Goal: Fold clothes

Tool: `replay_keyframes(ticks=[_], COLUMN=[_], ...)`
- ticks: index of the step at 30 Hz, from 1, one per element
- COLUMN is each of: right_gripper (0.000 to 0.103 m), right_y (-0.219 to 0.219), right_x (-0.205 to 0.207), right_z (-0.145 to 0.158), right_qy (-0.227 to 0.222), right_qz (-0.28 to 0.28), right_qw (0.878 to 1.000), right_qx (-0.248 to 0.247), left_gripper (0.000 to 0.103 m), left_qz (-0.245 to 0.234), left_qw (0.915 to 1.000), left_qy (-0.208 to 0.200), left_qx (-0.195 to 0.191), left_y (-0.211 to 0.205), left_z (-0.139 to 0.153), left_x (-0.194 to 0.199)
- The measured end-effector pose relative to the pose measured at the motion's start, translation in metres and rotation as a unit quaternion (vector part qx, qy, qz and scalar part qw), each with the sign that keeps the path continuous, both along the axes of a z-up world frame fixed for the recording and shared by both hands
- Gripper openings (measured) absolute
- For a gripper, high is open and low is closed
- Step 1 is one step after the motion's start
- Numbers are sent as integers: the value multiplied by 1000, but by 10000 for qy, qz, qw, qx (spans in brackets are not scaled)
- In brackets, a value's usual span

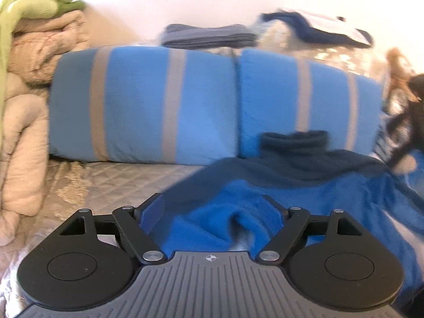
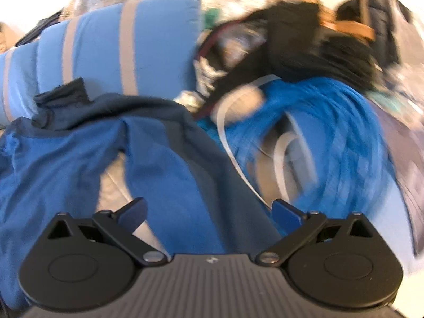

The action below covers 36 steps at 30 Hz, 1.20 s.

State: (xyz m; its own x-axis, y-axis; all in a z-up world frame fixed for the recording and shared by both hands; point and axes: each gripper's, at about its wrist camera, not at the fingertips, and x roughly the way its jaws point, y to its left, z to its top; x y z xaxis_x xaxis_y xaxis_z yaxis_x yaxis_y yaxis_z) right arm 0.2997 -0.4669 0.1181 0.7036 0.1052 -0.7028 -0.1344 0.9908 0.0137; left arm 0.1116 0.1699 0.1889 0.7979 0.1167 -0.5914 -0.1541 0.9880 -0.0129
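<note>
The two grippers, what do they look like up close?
The left gripper and right gripper match: grey ribbed body, small crosshair mark, two round black discs, black linkage arms with silver rivets, blue pads on the jaws. No cables, hands or sleeves show.

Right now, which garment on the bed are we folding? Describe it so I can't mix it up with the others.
Start at the two blue pillows with grey stripes against the wall. Lying on the quilted bedspread in front of the right-hand pillow is the two-tone blue top. Its dark navy collar and shoulders over a bright blue body set it apart from the neat folded stacks behind the pillows.
</note>
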Motion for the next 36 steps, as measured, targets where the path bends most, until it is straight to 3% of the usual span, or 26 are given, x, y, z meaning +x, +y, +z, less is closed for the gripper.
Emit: replay_keyframes(ticks=[4, 9, 16, 19, 23, 27, 30, 36], right_gripper=[103, 101, 77, 63, 12, 10, 9, 9], right_y=[-40, -72, -102, -112, -116, -120, -123, -132], right_x=[-36, -73, -88, -89, -90, -90, -91, -97], right_z=[-12, -31, -84, -100, -103, -103, -79, -45], right_qy=[116, 332, 466, 355, 227, 108, 148, 15], right_qz=[-290, -227, -628, -851, -1048, -1222, -1075, -515], right_qw=[9993, 9967, 9812, 9680, 9545, 9388, 9297, 9014], right_qx=[183, 704, 1765, 2335, 2782, 3220, 3521, 4299], left_gripper=[78, 78, 78, 78, 78, 78, 78, 78], left_qz=[-282, -366, -432, -474, -530, -585, -622, -544], left_qw=[9996, 9992, 9987, 9985, 9981, 9974, 9969, 9978], left_qy=[59, 138, 238, 261, 293, 324, 344, 367], left_qx=[-63, -35, -92, 3, 131, 258, 329, -15], left_y=[-31, -60, -89, -99, -112, -124, -133, -131], left_z=[-11, -30, -46, -50, -54, -58, -61, -64], left_x=[-5, -3, 3, 4, 5, 5, 6, 10])
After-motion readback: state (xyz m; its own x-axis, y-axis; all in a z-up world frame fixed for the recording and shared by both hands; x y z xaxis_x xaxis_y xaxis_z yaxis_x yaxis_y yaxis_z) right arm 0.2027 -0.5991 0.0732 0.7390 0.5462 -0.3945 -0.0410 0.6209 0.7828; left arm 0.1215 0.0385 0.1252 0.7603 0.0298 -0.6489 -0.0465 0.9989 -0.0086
